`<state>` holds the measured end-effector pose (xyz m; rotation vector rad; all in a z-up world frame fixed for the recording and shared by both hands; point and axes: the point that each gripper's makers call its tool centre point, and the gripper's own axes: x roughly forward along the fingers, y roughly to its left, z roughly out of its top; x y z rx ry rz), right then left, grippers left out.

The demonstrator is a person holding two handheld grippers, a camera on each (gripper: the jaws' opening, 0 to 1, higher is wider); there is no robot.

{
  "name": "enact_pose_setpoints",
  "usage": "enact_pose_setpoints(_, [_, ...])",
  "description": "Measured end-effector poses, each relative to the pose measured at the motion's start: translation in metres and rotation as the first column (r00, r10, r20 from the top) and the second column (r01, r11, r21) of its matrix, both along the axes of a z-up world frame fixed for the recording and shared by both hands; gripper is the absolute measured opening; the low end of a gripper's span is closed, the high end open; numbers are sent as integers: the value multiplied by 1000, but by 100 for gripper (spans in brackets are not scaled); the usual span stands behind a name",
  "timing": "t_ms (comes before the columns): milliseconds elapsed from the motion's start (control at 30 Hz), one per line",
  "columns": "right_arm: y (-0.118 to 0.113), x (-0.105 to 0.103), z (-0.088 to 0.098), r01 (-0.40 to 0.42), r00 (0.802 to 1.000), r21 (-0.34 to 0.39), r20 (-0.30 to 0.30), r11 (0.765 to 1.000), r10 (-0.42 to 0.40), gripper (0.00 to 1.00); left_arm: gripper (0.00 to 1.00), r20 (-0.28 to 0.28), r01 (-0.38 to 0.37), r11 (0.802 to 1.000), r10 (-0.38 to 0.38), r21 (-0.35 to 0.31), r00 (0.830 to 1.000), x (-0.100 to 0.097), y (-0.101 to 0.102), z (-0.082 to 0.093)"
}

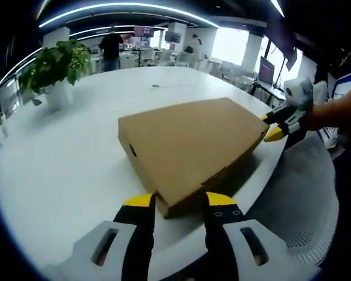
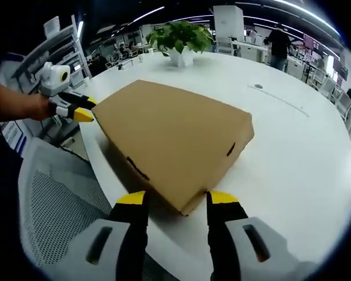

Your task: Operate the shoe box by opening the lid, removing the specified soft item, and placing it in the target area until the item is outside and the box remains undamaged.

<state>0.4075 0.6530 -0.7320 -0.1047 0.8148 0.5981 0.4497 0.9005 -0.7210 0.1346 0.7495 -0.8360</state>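
Left gripper view shows a wide white table point(image 1: 64, 158) with bare surface stretching beyond the closed cardboard box point(image 1: 190, 146), which lies flat near the table's near edge. A mesh chair point(image 1: 307, 199) stands just past that edge. The left gripper point(image 1: 179, 200) has its jaws spread apart, holding nothing, its yellow tips on either side of the box's near corner. The right gripper point(image 1: 273, 126) sits at the box's far corner; I cannot tell its jaw gap there. A potted plant point(image 1: 55, 73) stands well apart.

Right gripper view shows the right gripper point(image 2: 176, 198) spread wide, straddling the box's point(image 2: 169, 134) near corner.
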Motion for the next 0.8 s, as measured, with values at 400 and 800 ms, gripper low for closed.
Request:
enact_pose_setpoints(400, [2, -1, 13, -3, 1000, -2, 22, 1000, 3, 36, 31, 7, -25, 999, 25, -24, 1000, -1, 0, 13])
enact_pose_setpoints(800, [2, -1, 27, -9, 998, -11, 67, 1000, 10, 35, 31, 9, -61, 996, 61, -71, 998, 0, 0, 29])
